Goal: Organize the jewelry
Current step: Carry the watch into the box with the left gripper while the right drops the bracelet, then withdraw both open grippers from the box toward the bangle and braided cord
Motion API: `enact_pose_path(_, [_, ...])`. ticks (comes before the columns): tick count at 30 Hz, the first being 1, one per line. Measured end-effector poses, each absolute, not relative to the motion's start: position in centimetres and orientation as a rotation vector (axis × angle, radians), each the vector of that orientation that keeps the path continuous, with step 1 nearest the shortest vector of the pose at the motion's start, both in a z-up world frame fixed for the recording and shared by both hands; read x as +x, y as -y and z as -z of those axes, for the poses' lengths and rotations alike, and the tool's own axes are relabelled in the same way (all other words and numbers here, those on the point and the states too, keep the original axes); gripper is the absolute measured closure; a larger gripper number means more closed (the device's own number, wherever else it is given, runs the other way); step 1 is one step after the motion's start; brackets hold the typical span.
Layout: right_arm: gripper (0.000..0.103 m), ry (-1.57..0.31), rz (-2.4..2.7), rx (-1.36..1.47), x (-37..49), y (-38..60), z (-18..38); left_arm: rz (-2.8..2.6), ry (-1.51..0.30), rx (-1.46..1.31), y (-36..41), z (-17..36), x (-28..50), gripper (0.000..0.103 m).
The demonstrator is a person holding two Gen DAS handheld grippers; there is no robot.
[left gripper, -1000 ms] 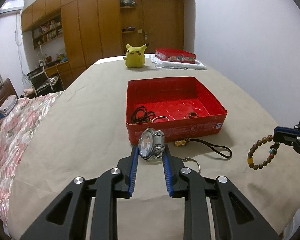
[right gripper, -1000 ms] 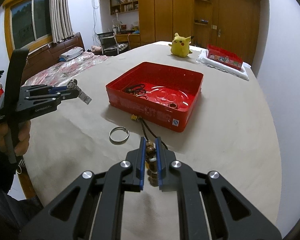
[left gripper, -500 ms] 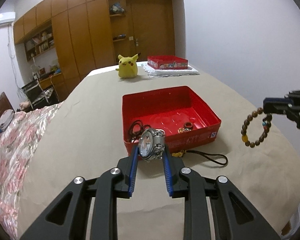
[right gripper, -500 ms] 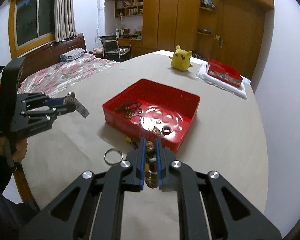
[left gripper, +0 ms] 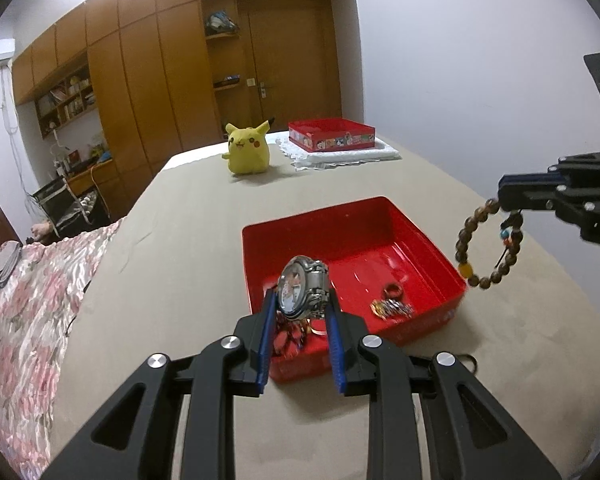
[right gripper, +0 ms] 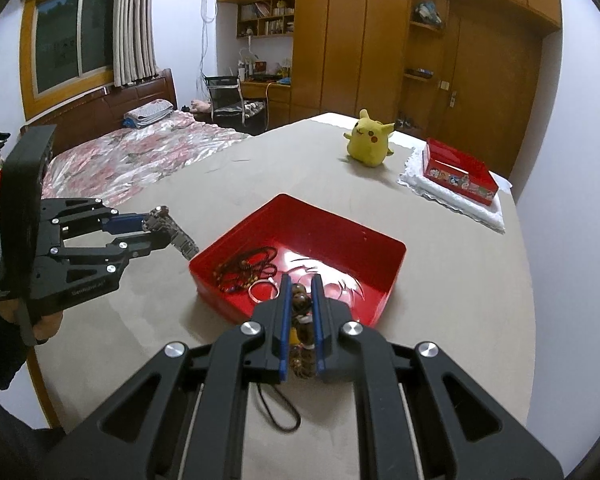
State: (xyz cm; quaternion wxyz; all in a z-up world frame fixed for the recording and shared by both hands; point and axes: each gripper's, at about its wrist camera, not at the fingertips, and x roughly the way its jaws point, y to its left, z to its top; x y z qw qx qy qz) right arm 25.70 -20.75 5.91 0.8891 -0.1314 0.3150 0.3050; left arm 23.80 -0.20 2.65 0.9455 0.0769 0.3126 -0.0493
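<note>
The left gripper [left gripper: 300,320] has its fingers clamped on a silver wristwatch [left gripper: 302,292], gripping the case from both sides so the dial stands upright and edge-on between the blue pads. The watch hangs over the near-left corner of the red tray [left gripper: 340,216], so the drop point lies straight below and slightly ahead of the fingers. From the right wrist view the metal band [right gripper: 180,240] trails down off the left gripper toward the tray's left rim.

The right gripper [right gripper: 300,312] has its fingers closed on a wooden bead bracelet [left gripper: 488,248], pinching it at the top so the loop dangles freely below. It hangs off the tray's right side, just outside the rim, so it must travel left to come over the tray. The left hand is therefore nearer to a release.

Both grippers point downward at a moderate slant toward the tray. Inside lie black cords [right gripper: 248,268], a small ring [left gripper: 392,291] and a charm [left gripper: 388,309]. On the tabletop [right gripper: 460,300] near the right gripper lies a black cord loop [right gripper: 276,412], not yet collected.
</note>
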Motion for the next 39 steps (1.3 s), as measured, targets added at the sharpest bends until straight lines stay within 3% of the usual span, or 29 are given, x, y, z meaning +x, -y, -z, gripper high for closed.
enact_pose_path(10, [0.095, -0.775, -0.629, -0.212, 32.7, 18.6, -0.4, 0.120, -0.727, 0.143, 0.6, 1.2, 30.6, 0.079])
enact_pose_path(27, [0.095, -0.914, -0.599, -0.181, 37.0, 18.8, 7.0, 0.134, -0.855, 0.136, 0.7, 7.7, 35.0, 0.079])
enact_pose_path(30, [0.091, -0.924, -0.595, -0.182, 37.4, 19.1, 7.4, 0.132, -0.845, 0.136, 0.7, 7.6, 34.9, 0.073])
enact_pose_path(33, [0.078, -0.922, -0.593, -0.182, 37.2, 19.2, 7.5, 0.129, -0.835, 0.144, 0.8, 7.5, 34.6, 0.070])
enact_pose_path(39, [0.074, -0.867, -0.598, -0.168, 35.5, 20.0, 5.9, 0.131, -0.801, 0.144, 0.9, 6.3, 32.8, 0.066])
